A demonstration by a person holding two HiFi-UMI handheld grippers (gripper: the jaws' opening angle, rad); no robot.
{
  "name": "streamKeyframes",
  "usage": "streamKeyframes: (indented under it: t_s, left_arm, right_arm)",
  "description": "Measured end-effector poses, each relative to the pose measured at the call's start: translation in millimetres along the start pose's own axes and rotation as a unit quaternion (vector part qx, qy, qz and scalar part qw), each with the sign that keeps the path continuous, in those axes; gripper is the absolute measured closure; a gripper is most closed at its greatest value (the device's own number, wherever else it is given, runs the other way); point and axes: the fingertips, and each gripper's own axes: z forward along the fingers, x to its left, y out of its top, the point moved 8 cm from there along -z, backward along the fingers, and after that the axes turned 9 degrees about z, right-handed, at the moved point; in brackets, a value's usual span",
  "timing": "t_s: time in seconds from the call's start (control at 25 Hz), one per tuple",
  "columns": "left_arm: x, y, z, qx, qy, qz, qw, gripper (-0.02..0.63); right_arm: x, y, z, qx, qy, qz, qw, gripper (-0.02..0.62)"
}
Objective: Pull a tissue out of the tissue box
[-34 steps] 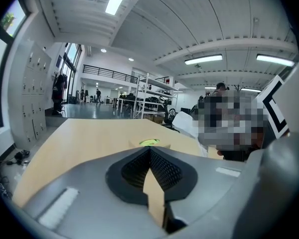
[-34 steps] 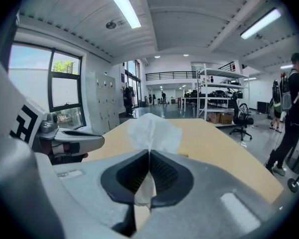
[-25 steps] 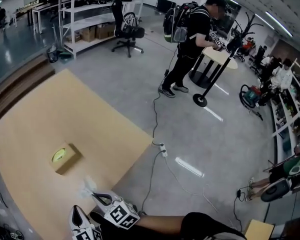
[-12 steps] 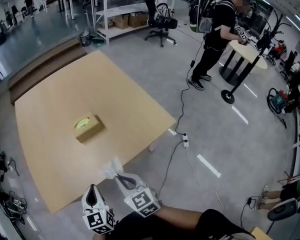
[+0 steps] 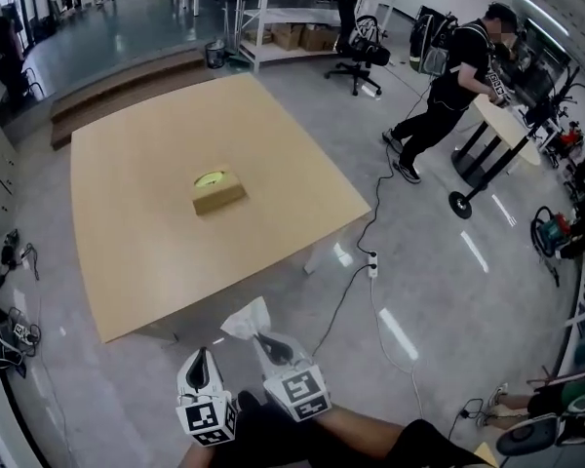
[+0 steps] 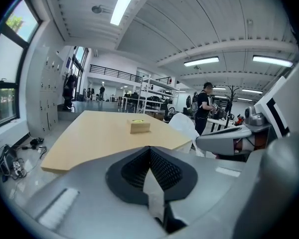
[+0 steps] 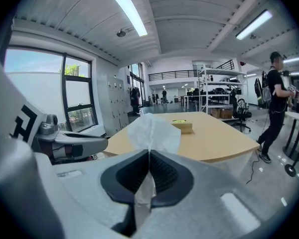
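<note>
The right claw [image 5: 260, 337] is pinched tight on the tissue [image 5: 246, 320]; the left claw [image 5: 201, 353] is closed, empty; the box [image 5: 217, 193] sits mid-desk [image 5: 136, 252], well apart; since earlier, both claws have drawn back past the desk edge, tissue along.

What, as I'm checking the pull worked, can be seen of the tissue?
The tissue is thin, white, crumpled paper, free of the tissue box. The right gripper is shut on it: a puff fans beyond the jaws, a strip hangs behind them. It is in the air, past the near edge of the table.
</note>
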Motion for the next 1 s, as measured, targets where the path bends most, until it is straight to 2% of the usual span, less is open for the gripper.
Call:
streamKeyframes:
  t_s: [0.24,0.52,1.0]
  left_arm:
    - [-10,-3,-32,-0.012,-0.001,-0.001,0.9999,0.588]
    - [-39,5,-56,-0.037,0.027,0.003,0.9990,0.588]
    - [-148,-21,-104,-0.045,0.066,-0.008,0.9968,0.588]
  right_arm:
    - [7,-8,-37,-0.002,-0.014,-0.007,1.000,0.594]
    - [7,-4,-71,-0.025,0.018,-0.023,0.999,0.594]
    - [-45,-36,-175,-0.039,0.051,-0.018,0.998,0.594]
